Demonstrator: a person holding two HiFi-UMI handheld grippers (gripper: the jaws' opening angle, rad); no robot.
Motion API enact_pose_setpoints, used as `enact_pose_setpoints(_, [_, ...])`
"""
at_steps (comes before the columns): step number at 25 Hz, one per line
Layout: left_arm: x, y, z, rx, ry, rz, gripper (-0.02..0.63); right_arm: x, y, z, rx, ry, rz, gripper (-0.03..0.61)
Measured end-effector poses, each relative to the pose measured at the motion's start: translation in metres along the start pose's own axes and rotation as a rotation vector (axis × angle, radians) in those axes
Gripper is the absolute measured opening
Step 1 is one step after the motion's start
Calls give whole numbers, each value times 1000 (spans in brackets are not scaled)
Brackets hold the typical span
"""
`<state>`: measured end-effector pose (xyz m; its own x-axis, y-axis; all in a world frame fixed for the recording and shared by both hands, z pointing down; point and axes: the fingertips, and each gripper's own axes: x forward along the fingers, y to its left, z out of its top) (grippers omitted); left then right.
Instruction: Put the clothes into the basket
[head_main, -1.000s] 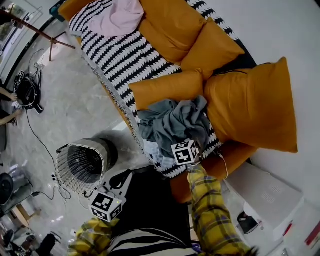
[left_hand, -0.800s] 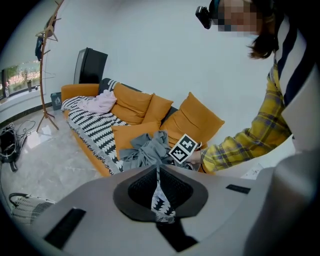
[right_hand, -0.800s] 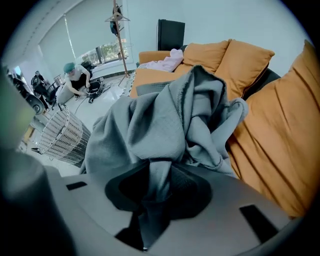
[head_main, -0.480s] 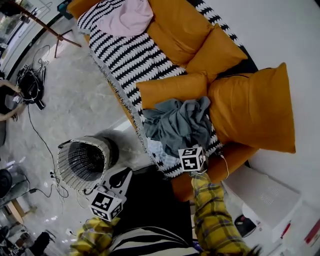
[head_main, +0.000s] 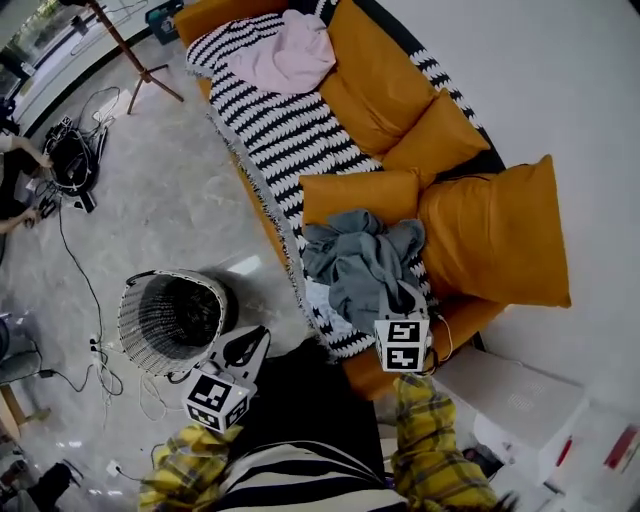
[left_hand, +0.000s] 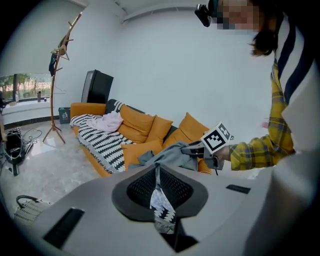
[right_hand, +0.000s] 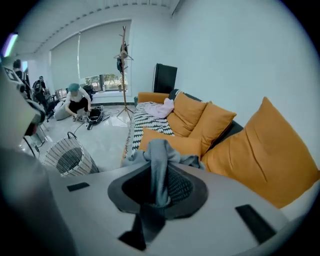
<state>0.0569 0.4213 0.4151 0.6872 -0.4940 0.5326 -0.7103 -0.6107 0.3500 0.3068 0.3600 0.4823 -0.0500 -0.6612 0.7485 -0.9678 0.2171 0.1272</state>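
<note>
A grey garment (head_main: 365, 262) lies bunched on the orange sofa (head_main: 375, 75), and one fold of it is pulled up. My right gripper (head_main: 399, 302) is shut on that fold; in the right gripper view the grey cloth (right_hand: 159, 162) hangs between the jaws (right_hand: 156, 194), which have just been closing on it. My left gripper (head_main: 250, 345) is beside the wicker basket (head_main: 172, 318), shut on a strip of white cloth with black pattern (left_hand: 160, 204). A pink garment (head_main: 290, 60) rests at the sofa's far end.
A black-and-white striped blanket (head_main: 270, 125) covers the sofa seat, with orange cushions (head_main: 495, 240) along the back. A coat stand (head_main: 130, 45), floor cables and a crouching person (right_hand: 75, 102) are at the left. A white box (head_main: 525, 400) stands right of the sofa.
My right gripper has closed on the grey garment and risen, lifting a fold of it off the pile. The left gripper has risen a little beside the basket.
</note>
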Motion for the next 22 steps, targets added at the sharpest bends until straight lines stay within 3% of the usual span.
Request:
enact_pose_setpoints(11, [-68, 14, 4, -19, -119, 42, 26, -88, 39, 113, -95, -210, 29, 74])
enact_pose_setpoints(22, [-101, 20, 12, -16, -195, 47, 26, -127, 35, 155, -94, -264, -27, 74])
